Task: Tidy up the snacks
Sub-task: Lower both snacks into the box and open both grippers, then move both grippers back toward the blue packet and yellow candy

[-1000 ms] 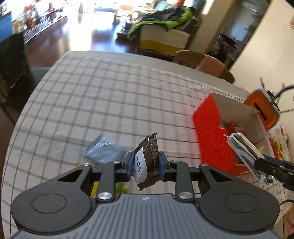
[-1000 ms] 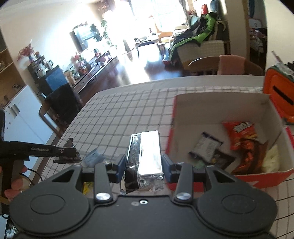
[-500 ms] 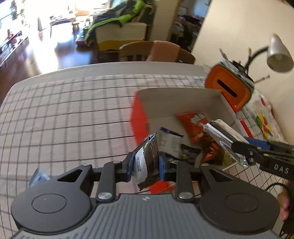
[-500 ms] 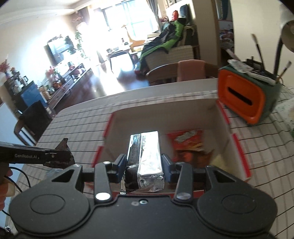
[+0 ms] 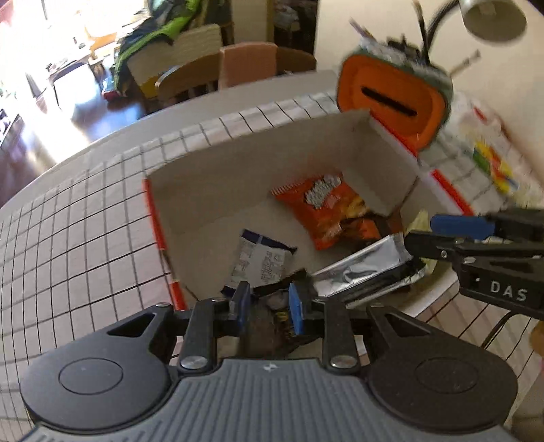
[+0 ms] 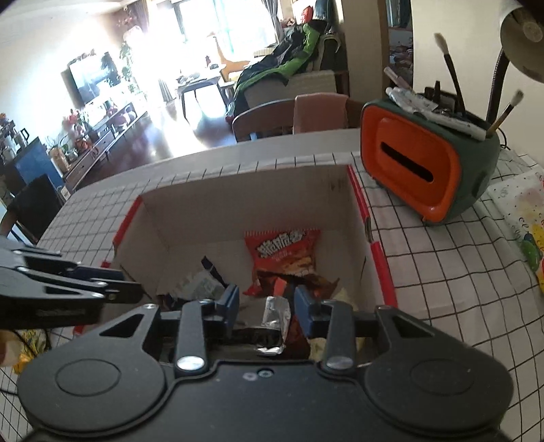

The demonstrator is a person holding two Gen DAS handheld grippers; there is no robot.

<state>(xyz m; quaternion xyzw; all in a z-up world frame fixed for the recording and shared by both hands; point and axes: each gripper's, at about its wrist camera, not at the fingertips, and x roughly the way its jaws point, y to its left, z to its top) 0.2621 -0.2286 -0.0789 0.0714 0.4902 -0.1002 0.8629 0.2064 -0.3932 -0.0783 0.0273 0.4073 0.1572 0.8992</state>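
A red cardboard box stands on the checked tablecloth and holds an orange chip bag, a white-and-blue packet and other snacks. My left gripper is open over the box's near edge; the dark brown packet sits loose between and below its fingers. My right gripper is open over the box; the silver foil packet lies loose beneath it, inside the box. The right gripper's fingers show in the left wrist view.
An orange-and-green pen holder with brushes stands right of the box. A desk lamp hangs above it. A colourful paper lies at the far right. Chairs stand past the table's far edge.
Both grippers moved further over the box and opened. The brown packet and the silver foil packet have dropped out of the fingers' grip.
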